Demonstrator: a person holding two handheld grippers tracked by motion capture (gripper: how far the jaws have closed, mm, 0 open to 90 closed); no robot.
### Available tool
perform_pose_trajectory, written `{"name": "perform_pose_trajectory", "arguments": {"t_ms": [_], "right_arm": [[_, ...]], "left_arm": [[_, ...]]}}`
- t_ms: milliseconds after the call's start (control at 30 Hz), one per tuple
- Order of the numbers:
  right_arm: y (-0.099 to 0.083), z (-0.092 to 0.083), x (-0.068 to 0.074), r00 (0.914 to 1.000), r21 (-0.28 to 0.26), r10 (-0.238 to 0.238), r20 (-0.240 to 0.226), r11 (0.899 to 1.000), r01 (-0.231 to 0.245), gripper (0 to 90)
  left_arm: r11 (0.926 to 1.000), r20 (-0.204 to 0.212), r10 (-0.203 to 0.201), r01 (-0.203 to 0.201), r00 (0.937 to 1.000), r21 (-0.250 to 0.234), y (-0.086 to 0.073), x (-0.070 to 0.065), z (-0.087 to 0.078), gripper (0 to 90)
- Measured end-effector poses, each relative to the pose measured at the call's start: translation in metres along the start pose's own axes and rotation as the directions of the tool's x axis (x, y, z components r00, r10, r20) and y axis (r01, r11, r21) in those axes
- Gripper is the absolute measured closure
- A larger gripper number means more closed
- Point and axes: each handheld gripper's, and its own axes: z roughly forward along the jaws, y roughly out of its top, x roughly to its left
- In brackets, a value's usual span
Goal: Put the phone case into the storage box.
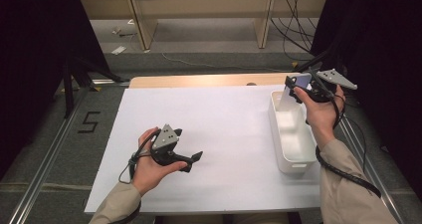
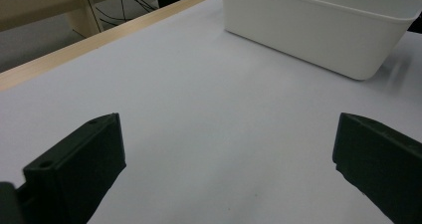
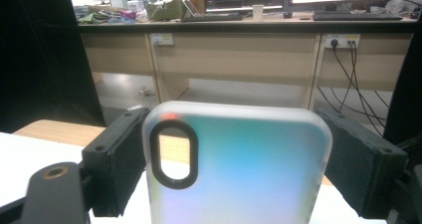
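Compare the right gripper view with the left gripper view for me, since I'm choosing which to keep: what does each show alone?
Right gripper view: the right hand-held gripper clamps a phone case, iridescent with an oval camera cutout, before desks and monitors. Left gripper view: the left hand-held gripper stands open with nothing between its jaws, above the white sheet, facing the white bin. Both share the table's wooden edge.

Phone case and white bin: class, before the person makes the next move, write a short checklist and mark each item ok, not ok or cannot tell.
1. Phone case clamped between the right gripper jaws: ok.
2. Case held over the far end of the white bin: ok.
3. Bin upright on the white table sheet: ok.
4. Left gripper open, nothing between its jaws: ok.
5. Left gripper apart from the bin: ok.
6. Room inside the bin: cannot tell.
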Motion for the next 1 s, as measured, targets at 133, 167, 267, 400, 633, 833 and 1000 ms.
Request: {"name": "perform_pose_trajectory", "arguments": {"t_ms": [133,167,267,400,633,833,1000], "right_arm": [[0.0005,0.0011,-0.0009,1.0000,-0.004,-0.002,0.002,1.000,0.002,18.1],[0.0005,0.0014,-0.0012,1.0000,-0.003,-0.002,0.001,1.000,0.002,18.1],[0.0003,0.0023,-0.0023,1.0000,-0.004,-0.004,0.003,1.000,0.004,18.1],[-0.0005,0.0040,-0.0026,1.0000,0.002,-0.001,0.003,1.000,0.001,18.1],[0.0004,0.0053,-0.0034,1.0000,0.004,-0.002,0.005,1.000,0.002,18.1],[0.0001,0.0068,-0.0032,1.0000,0.008,-0.004,0.005,1.000,0.004,18.1],[0.0004,0.0083,-0.0036,0.9999,0.006,-0.008,0.007,1.000,0.008,18.1]], "left_arm": [[1.0000,0.001,-0.001,0.001,1.0000,0.001,-0.0002,0.0003,0.0000,0.0],[1.0000,0.001,-0.001,0.001,1.0000,0.001,-0.0002,0.0002,0.0001,0.0],[1.0000,0.002,-0.001,0.001,1.0000,0.001,-0.0002,0.0003,0.0000,0.0],[1.0000,0.001,-0.001,0.001,1.0000,0.000,0.0000,0.0003,-0.0001,0.0],[1.0000,0.003,-0.002,0.002,1.0000,0.000,-0.0001,0.0004,0.0000,0.0],[1.0000,0.003,-0.002,0.002,1.0000,0.001,-0.0001,0.0003,0.0002,0.0],[1.0000,0.004,-0.002,0.002,1.0000,0.000,-0.0001,0.0006,0.0001,0.0]]}}
